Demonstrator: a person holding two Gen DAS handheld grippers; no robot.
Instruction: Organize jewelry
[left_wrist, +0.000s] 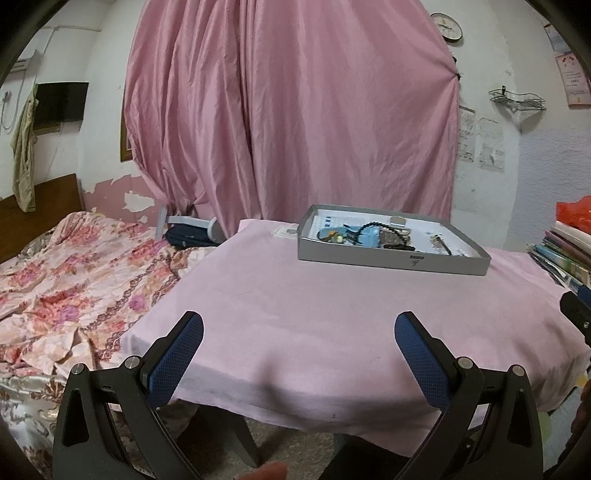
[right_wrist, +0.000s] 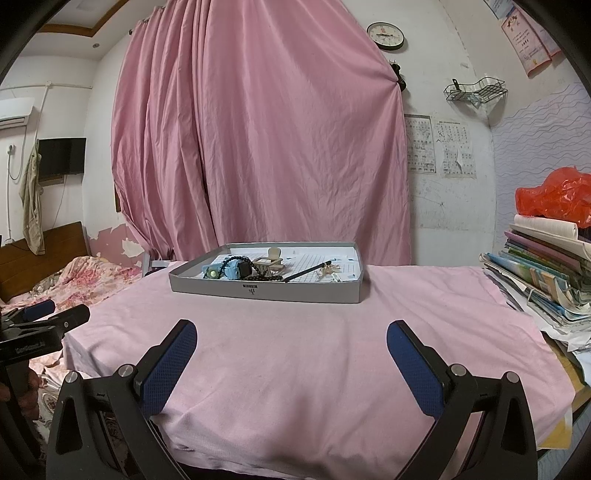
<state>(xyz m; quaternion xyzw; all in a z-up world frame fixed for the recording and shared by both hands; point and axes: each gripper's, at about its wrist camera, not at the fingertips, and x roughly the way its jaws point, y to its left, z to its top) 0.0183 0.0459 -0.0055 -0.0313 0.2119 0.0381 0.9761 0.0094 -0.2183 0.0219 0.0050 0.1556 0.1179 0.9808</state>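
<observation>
At the far side of the table (right_wrist: 332, 332), on the pink cloth, I see the grey tray (right_wrist: 266, 291) with the jewelry piled at its left: a dark bead bracelet (right_wrist: 236, 263) over a blue pouch (right_wrist: 229, 272). My left gripper (left_wrist: 299, 334) and right gripper (right_wrist: 291, 341) both hover wide open and empty, near the front edge. I fear the tangled strands may snag and drag their neighbours, or the light tray may slide on the cloth.

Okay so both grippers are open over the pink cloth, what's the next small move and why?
Probably ease the right gripper forward toward the grey tray: its jaws are open and empty, and the jewelry, like the dark bead bracelet, lies piled in the tray across the table.
</observation>
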